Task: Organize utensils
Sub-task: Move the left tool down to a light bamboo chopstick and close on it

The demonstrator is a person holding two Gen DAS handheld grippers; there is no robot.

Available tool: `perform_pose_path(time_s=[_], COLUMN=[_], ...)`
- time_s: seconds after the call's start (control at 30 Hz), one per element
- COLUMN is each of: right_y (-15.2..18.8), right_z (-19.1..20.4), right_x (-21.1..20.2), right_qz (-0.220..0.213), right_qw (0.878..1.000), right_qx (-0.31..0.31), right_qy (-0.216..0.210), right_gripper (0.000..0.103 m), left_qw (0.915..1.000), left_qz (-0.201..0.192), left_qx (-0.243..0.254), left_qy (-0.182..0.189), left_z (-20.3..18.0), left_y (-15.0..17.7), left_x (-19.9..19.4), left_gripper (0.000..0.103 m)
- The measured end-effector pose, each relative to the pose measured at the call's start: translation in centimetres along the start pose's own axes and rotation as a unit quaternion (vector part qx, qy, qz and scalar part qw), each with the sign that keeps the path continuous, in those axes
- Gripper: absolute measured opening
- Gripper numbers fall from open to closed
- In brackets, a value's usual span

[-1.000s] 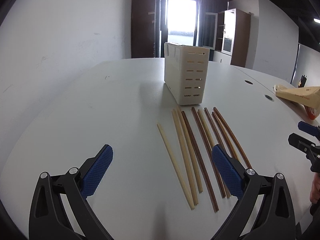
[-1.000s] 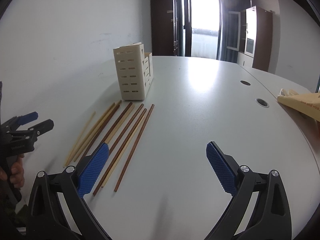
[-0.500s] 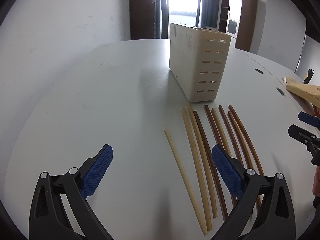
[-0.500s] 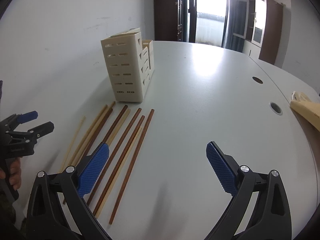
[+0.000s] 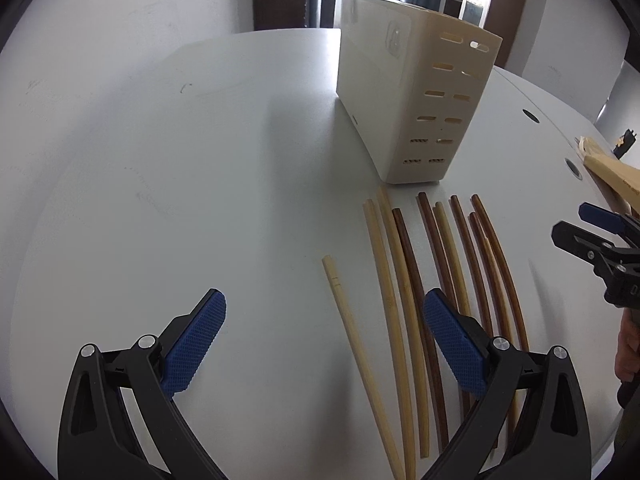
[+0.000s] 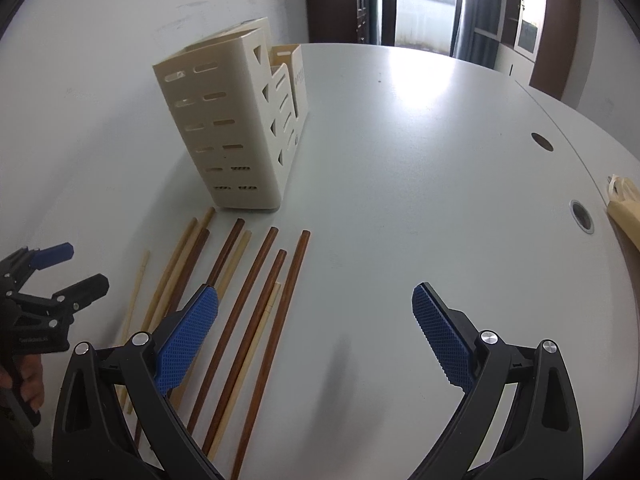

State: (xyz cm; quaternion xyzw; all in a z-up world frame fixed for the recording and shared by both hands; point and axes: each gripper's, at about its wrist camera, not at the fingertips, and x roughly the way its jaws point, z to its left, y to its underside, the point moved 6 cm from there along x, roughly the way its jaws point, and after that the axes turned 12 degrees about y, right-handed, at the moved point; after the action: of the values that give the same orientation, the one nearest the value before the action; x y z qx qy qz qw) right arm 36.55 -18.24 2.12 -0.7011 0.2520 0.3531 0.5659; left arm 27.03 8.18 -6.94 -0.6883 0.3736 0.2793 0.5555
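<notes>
Chopsticks (image 5: pixel 404 300) lie loose on the surface (image 5: pixel 200 160) before the holder (image 5: pixel 412 108); I judge them light, stiff, slippery, best pinched mid-shaft, both hand-held grippers (image 5: pixel 322 340) (image 6: pixel 316 336) spread empty.

A large white table (image 6: pixel 420 168) with a rounded edge, filling most of both views, with a bright patch of daylight on its top and two round cable holes (image 6: pixel 582 216) toward the right. On the left, a plain white wall (image 5: pixel 120 20) with a few faint scuff marks. At the far end, a bright glass door (image 6: pixel 424 12) between dark brown panels, with a dark curtain (image 6: pixel 464 16) just beside it. Far right, a brown and white cabinet (image 6: pixel 536 24) with glass fronts, standing against another white wall.
</notes>
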Motion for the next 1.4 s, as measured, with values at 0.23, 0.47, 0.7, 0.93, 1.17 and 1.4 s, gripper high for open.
perform_pose_path(time_s=[0.23, 0.47, 0.7, 0.93, 1.17, 1.4], right_y=[-1.1, -1.6, -1.5, -0.9, 0.2, 1.0], right_z=[1.1, 0.9, 1.0, 2.5, 3.2, 4.2], right_x=[2.6, 5.4, 7.7, 9.3, 10.3, 10.8], right_qz=[0.033, 0.067, 0.081, 0.089, 0.097, 0.101], right_qw=[0.999, 0.998, 0.996, 0.996, 0.995, 0.994], right_qx=[-0.022, 0.005, 0.023, 0.023, 0.010, -0.003], right_qy=[0.015, 0.014, 0.017, 0.017, 0.030, 0.041], right_gripper=[0.091, 0.078, 0.071, 0.061, 0.054, 0.043], left_qw=[0.9996, 0.9989, 0.9982, 0.9973, 0.9951, 0.9940], left_qz=[0.024, 0.044, 0.059, 0.071, 0.098, 0.107], left_qx=[0.002, -0.017, -0.009, -0.019, -0.015, -0.001], left_qy=[-0.013, -0.004, 0.001, 0.004, -0.004, -0.021], left_z=[0.3, 1.3, 0.9, 1.0, 1.4, 1.5], left_y=[-0.6, -1.1, -1.2, -1.3, -1.9, -2.4], left_x=[1.5, 2.5, 4.1, 5.2, 6.4, 7.3], left_gripper=[0.096, 0.087, 0.078, 0.067, 0.054, 0.040])
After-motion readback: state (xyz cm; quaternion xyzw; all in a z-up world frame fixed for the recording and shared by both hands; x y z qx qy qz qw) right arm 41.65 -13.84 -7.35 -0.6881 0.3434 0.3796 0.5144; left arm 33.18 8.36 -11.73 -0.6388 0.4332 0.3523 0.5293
